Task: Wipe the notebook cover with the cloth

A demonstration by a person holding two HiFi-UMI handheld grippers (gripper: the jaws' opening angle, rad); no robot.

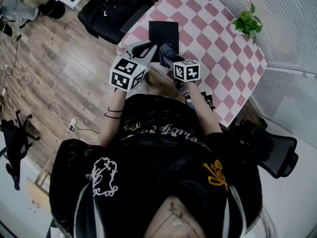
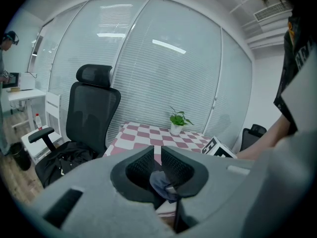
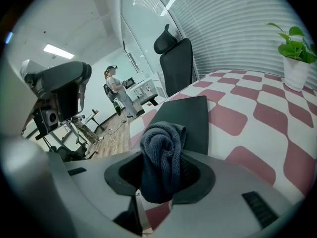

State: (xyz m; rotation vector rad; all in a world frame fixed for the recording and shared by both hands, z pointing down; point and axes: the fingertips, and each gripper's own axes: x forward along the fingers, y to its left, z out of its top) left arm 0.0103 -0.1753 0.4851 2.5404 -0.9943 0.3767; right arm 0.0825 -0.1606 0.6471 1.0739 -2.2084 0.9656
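Right gripper [image 3: 161,175] is clamped on the bunched blue-grey towelling cloth [image 3: 161,155], poised at the near edge of the flat black notebook [image 3: 185,118] on the pink-and-white checked table [image 3: 257,118]. Left gripper [image 2: 157,155] is pinched together, apparently empty. My concern: with nothing pinning it, the notebook may slide under the wipe.

A potted plant [image 1: 247,23] stands near one corner of the pink-checked tabletop [image 1: 218,48]; a black office chair [image 1: 111,9] sits alongside.

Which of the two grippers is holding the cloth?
The right gripper: the blue-grey cloth is bunched between its jaws. The left gripper shows only a narrow slit between its jaws.
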